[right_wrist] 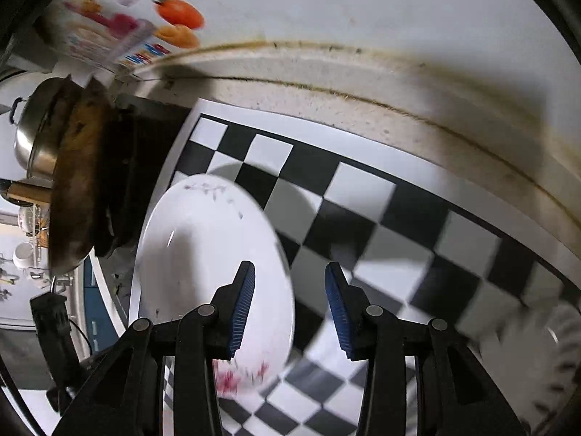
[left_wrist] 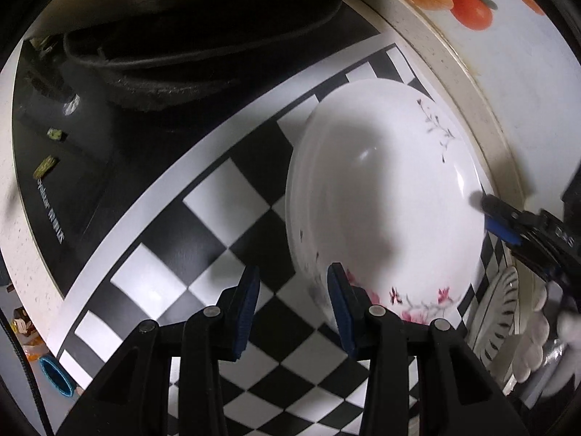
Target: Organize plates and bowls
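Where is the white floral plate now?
The white floral plate lies on the checkered mat, right of centre in the left wrist view, beside the backsplash ledge.

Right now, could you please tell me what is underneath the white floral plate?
The floral plate lies on the black-and-white checkered mat, which shows all around it. The squares directly beneath the plate are covered, so anything under it cannot be seen.

A ribbed dish [right_wrist: 537, 356] at the right edge smears with blur and is cut off. The dark pan [left_wrist: 203, 36] runs off the far edge. Small print on the black stove [left_wrist: 51, 214] is too blurred to read.
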{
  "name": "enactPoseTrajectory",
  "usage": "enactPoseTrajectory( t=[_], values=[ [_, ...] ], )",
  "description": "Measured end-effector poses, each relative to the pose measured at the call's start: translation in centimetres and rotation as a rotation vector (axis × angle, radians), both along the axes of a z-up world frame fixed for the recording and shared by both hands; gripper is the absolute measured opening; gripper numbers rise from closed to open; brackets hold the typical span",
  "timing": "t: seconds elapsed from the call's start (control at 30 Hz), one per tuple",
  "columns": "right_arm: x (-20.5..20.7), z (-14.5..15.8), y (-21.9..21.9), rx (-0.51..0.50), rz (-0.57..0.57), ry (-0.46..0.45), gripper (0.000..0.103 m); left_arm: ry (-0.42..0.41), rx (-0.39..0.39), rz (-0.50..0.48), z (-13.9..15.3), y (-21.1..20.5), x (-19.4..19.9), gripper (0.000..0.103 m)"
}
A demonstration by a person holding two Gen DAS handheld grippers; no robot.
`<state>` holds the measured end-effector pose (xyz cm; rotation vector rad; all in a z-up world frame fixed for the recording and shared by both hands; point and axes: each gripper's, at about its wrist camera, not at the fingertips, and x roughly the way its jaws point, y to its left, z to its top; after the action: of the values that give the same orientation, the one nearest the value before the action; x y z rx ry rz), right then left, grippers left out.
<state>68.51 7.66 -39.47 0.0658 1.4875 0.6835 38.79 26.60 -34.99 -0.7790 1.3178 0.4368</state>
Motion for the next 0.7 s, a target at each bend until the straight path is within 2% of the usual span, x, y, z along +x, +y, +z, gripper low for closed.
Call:
enactPoseTrajectory(
  t=[0.17,0.2,0.23,0.27,0.3,0.33,0.47,0.7],
  values=[
    [1.6,-2.5,1.5,0.024,0.019,0.064,0.041,0.005,-0.002,0.007,-1.0,0.2,1.1,0.036],
    [1.7,-2.5,1.7,0.033,0.026,0.062,0.038,0.002,-0.003,0.007,-1.1,0.3,1.2,0.036],
    [1.9,-2.9,2.1,0.033,0.038,0.077,0.03,-0.002,-0.004,0.004,-1.2,0.3,1.3,0.035],
    [2.0,-3.1,2.4,0.031,0.048,0.084,0.027,-0.009,-0.004,0.001,-1.2,0.2,1.5,0.031],
    [2.0,-3.3,2.7,0.043,0.061,0.089,0.019,-0.019,-0.008,-0.007,-1.1,0.0,1.5,0.022],
    [1.9,-3.3,3.0,0.054,0.074,0.096,0.015,-0.021,-0.009,-0.019,-1.1,-0.1,1.7,0.021],
    [1.1,-2.9,3.7,0.018,0.131,0.019,0.015,-0.002,0.046,-0.042,-1.0,-0.8,2.0,0.021],
    [-0.4,-1.9,2.0,0.027,0.141,-0.001,0.013,-0.021,0.063,-0.059,0.3,-1.5,2.0,0.021]
  ],
)
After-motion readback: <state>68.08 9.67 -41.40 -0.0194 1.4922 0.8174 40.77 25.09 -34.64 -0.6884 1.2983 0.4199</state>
